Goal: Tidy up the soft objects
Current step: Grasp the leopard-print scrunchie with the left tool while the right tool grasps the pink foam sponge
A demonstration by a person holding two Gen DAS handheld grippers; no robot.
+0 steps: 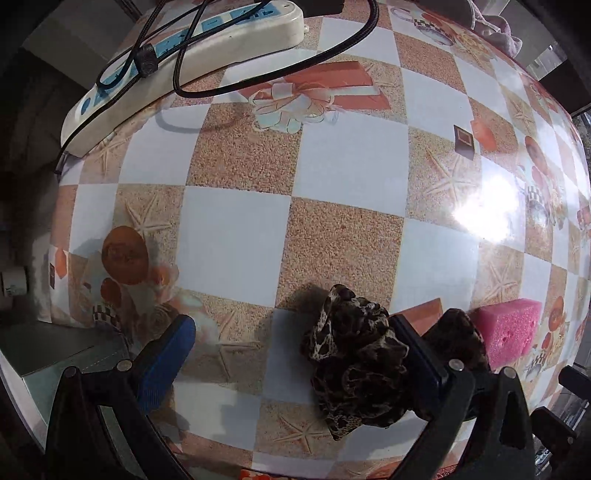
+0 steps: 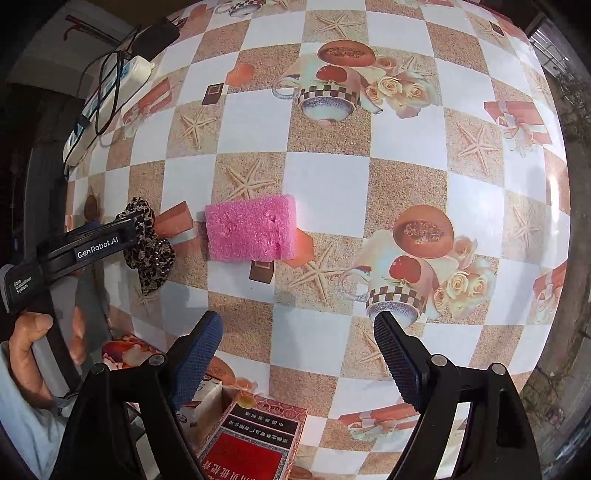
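Note:
A leopard-print scrunchie [image 1: 354,354] lies on the checkered tablecloth [image 1: 236,236], draped around the right finger of my left gripper [image 1: 295,354]. The left gripper is open, its jaws wide apart. A pink sponge [image 1: 508,330] lies just right of the scrunchie. In the right wrist view the sponge [image 2: 251,228] sits mid-table, the scrunchie [image 2: 149,245] to its left with the left gripper's finger through it. My right gripper [image 2: 295,350] is open and empty, hovering near the table's front edge, short of the sponge.
A white power strip [image 1: 184,62] with black cables lies at the far left; it also shows in the right wrist view [image 2: 107,107]. A red printed box [image 2: 255,439] sits under the right gripper at the front edge. A pink cloth [image 1: 495,26] lies at the far edge.

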